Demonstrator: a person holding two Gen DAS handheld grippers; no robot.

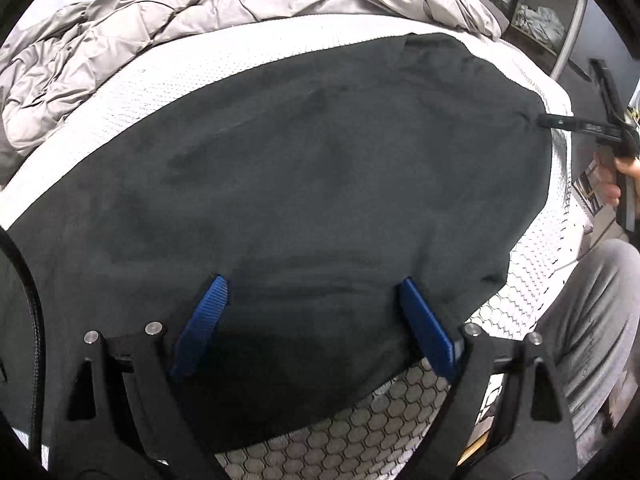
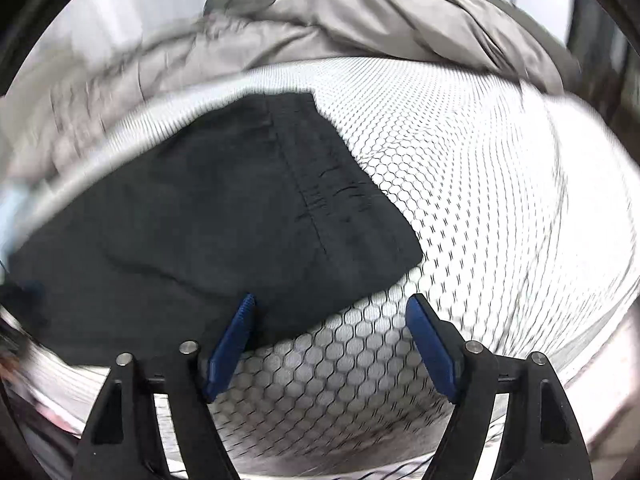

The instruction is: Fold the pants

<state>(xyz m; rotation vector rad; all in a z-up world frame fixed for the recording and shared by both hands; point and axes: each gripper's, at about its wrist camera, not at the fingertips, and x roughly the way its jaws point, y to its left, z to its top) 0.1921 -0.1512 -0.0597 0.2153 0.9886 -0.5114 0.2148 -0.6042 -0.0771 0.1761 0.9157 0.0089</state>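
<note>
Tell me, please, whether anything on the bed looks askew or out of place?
Nothing stands out. The dark pants lie fairly flat on the white mattress, with only mild wrinkles; the grey duvet is bunched up behind them.

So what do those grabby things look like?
Each gripper, left gripper and right gripper, has black plastic arms with silver pins and two ribbed blue pads. A black cable runs beside the left one. The person wears grey trousers.

Dark pants (image 1: 304, 168) lie spread over the honeycomb-patterned mattress (image 1: 352, 444). The left gripper (image 1: 312, 292) hangs over them at bottom centre, blue pads (image 1: 426, 328) wide apart. At the right edge, the right gripper (image 1: 560, 122) reaches the waistband. Grey duvet (image 1: 120, 36) bunched upper left.
</note>
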